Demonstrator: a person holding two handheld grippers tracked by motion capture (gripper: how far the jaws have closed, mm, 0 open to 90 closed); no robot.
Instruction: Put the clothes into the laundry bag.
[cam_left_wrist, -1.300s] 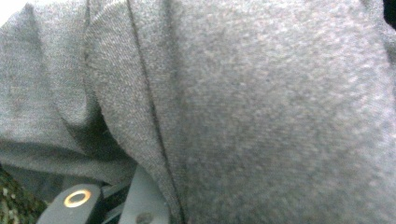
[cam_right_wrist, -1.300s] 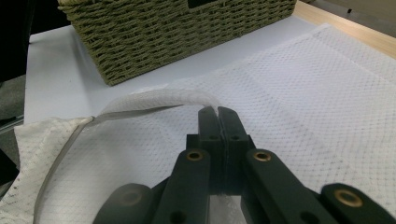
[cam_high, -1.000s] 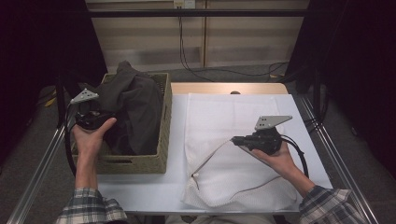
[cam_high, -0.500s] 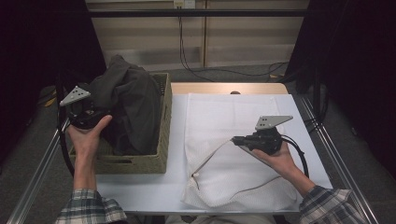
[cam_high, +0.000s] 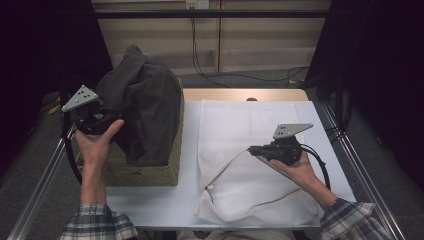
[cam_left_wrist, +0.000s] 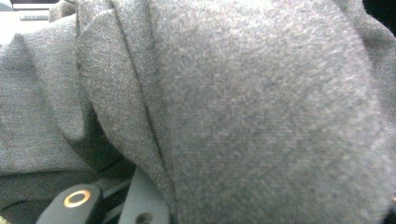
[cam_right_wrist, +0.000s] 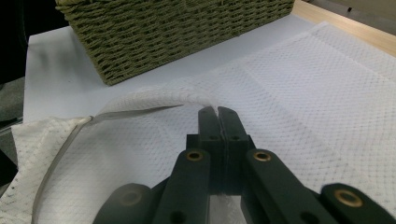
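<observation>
the step in hand looks like lifting laundry out of its container so it can go into the bag. the dark grey knitted garment (cam_high: 145, 112) is bunched in a tall heap that stands partly in and partly above the olive-green woven wicker basket (cam_high: 150, 175) on the left side of the white table (cam_high: 150, 205). the left gripper (cam_high: 107, 117) is at the garment's left flank, and in the left gripper view the grey cloth (cam_left_wrist: 261, 116) drapes right over the jaws, so it appears pinched in a fold of the fabric, though the pads themselves are buried and the exact bite cannot be seen. to the right, the white mesh laundry bag (cam_high: 250, 150) lies flat on the table, just beside the basket. the right gripper (cam_high: 252, 149) has its jaws pressed together on the raised edge of the bag's opening, which the right gripper view shows as a lifted lip (cam_right_wrist: 154, 100) of mesh arching up at the jaw tips (cam_right_wrist: 217, 114), with the grey drawstring (cam_right_wrist: 60, 144) curving away along the hem. as a judgement, the next move calls for raising the garment fully clear of the basket rim, carrying it across toward the bag, and keeping the mouth held up and wide enough to take it; the bulk of the cloth could snag on the rim or spill over the narrow opening, so the hanging part should be fed in first.
</observation>
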